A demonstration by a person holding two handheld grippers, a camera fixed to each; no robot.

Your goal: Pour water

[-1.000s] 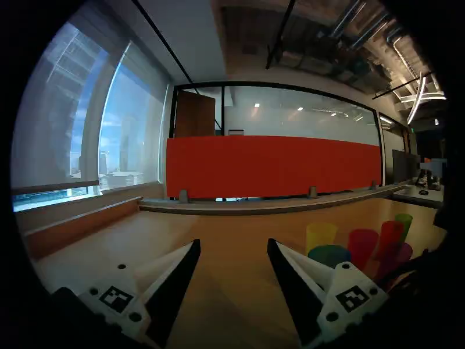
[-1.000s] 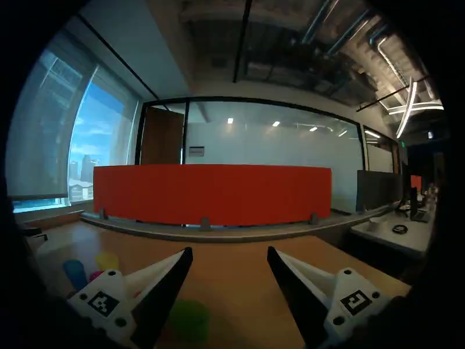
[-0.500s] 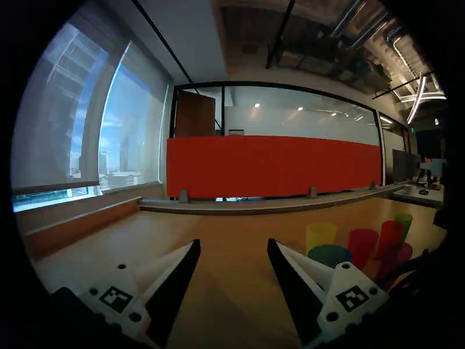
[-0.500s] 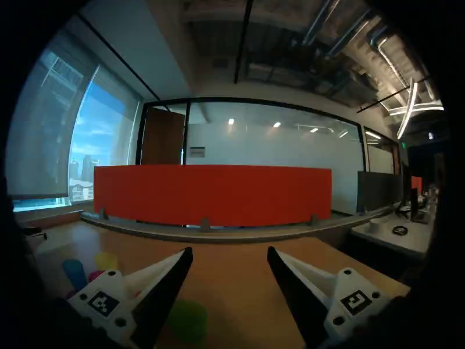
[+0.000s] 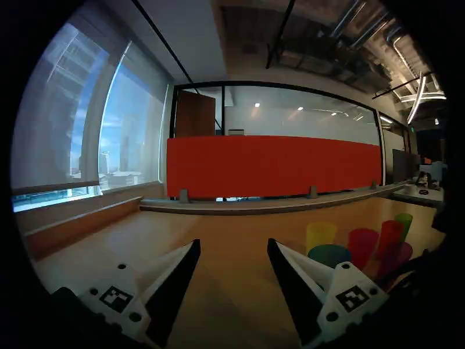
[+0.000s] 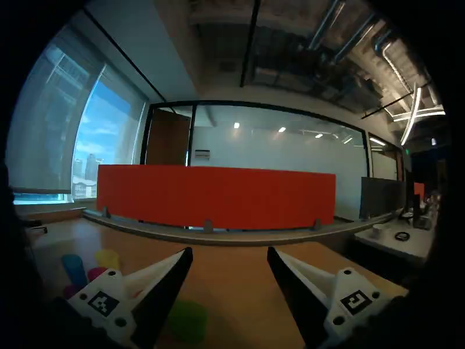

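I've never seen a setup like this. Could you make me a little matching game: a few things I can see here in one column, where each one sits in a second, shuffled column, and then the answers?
Things
1. yellow translucent plastic cup
2. teal plastic cup
3. lime-green plastic cup
4. long red divider panel

Places
A. upright along the far edge of the wooden desk
B. low in the open gap of the right tongs
C. peeking up right behind a finger of the open left tongs
D. just behind the teal cup, toward the panel

Pairs: 1-D, 2-C, 3-B, 4-A
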